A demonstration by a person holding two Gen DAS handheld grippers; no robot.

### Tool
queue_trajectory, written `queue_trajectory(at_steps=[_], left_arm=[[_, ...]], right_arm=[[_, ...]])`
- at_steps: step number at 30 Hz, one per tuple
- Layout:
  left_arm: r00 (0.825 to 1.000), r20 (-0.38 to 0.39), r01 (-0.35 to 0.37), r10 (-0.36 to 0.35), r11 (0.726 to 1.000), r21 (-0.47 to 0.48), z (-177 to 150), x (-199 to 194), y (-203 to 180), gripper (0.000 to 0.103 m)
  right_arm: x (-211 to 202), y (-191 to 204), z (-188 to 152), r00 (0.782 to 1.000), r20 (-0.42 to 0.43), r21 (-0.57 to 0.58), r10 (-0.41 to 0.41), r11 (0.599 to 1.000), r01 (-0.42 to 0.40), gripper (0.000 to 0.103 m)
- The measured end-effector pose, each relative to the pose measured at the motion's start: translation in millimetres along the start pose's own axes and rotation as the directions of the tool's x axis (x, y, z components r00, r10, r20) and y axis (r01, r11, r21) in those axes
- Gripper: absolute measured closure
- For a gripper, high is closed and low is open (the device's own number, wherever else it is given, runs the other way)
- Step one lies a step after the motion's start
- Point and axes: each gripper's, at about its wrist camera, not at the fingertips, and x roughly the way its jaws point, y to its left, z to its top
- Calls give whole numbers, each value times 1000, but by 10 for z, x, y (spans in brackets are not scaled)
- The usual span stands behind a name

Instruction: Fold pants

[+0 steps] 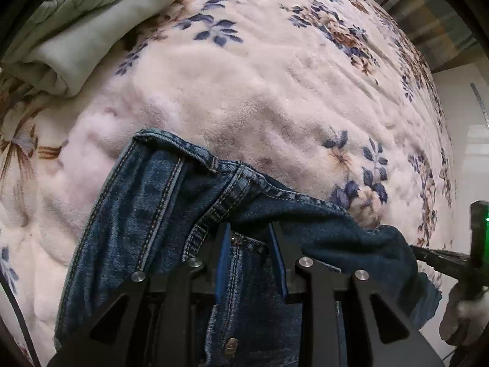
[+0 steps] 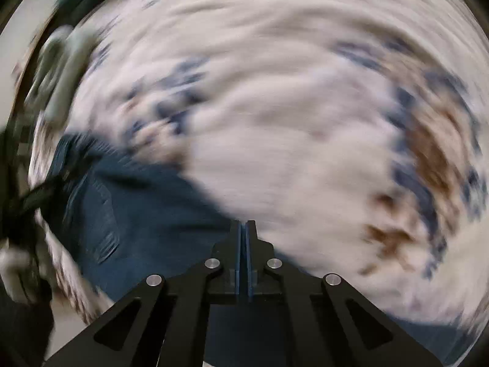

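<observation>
Denim detail shows only in the left wrist view: stitched blue pants (image 1: 159,214) on the floral blanket (image 1: 259,91), left hand-held gripper (image 1: 249,229) clamped on their waistband. Right hand-held gripper (image 2: 243,224) together, empty; its view is blurred.

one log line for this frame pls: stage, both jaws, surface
stage: grasp | left gripper: shut on blue denim jeans waistband | right gripper: shut, jaws empty | surface: pink floral fleece blanket
</observation>
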Motion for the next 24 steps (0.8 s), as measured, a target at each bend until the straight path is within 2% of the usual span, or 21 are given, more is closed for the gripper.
queue_trajectory(at_steps=[1, 2, 3, 4, 5, 6, 7, 9, 12, 13, 15, 16, 17, 18, 19, 21, 22, 23, 24], left_arm=[[1000, -3, 4, -4, 1000, -2, 2, -4, -1, 78], [1000, -10, 5, -5, 1000, -7, 6, -13, -8, 78], [1000, -17, 3, -4, 1000, -14, 14, -36, -30, 74], [1000, -19, 2, -3, 1000, -13, 18, -67, -69, 65], [1000, -20, -6, 6, 1000, -9, 20, -97, -127, 59], [1000, -15, -20, 20, 1000, 3, 18, -132, -221, 41], [999, -9, -30, 30, 999, 36, 15, -160, -348, 27], [999, 6, -33, 33, 993, 114, 11, -175, -607, 25], [997, 20, -83, 80, 973, 216, 3, -93, -964, 25], [997, 16, -73, 71, 971, 230, 7, -65, -1034, 25], [998, 13, -70, 69, 969, 236, 23, -21, -1119, 25], [998, 16, -70, 68, 969, 238, 30, -6, -1146, 25], [997, 21, -78, 76, 967, 242, 34, 11, -1161, 25], [996, 25, -91, 88, 965, 247, 31, 33, -1147, 25], [994, 25, -105, 102, 962, 253, 30, 63, -1133, 25], [991, 2, -130, 134, 959, 254, 15, 174, -1064, 25], [990, -14, -129, 137, 961, 244, 10, 219, -1005, 25], [991, -31, -121, 131, 966, 231, 10, 244, -950, 25], [991, -36, -114, 126, 968, 224, 11, 228, -934, 25]], right_arm=[[29, -151, -5, 1000, -20, 37, -2, 999, 3, 102], [58, -320, -29, 997, -45, 100, 57, 994, -52, 102], [56, -419, -46, 990, -50, 148, 129, 982, -121, 102], [8, -507, -54, 979, -41, 194, 199, 963, -188, 100], [-31, -527, -53, 973, -29, 205, 228, 954, -217, 97], [-109, -542, -35, 968, -10, 204, 249, 949, -242, 85], [-174, -567, -11, 964, 11, 204, 266, 943, -263, 57], [-203, -598, 54, 947, 40, 218, 319, 922, -320, 30], [-43, -529, 189, 923, 10, 264, 385, 889, -374, 30], [8, -472, 214, 915, -6, 263, 404, 883, -388, 30], [140, -127, 293, 893, -34, 203, 450, 878, -435, 32], [187, -10, 334, 891, -50, 156, 451, 885, -439, 39], [200, 125, 314, 907, -76, 77, 414, 909, -409, 51], [239, 283, 300, 938, -102, 13, 331, 944, -331, 93], [293, 364, 295, 962, -121, -26, 243, 968, -248, 96], [314, 224, 288, 963, -96, 70, 250, 967, -244, 97], [310, 23, 285, 959, -63, 170, 276, 950, -262, 97], [327, -109, 273, 951, -58, 225, 304, 932, -284, 97], [370, -247, 244, 928, -58, 288, 369, 896, -338, 97]])
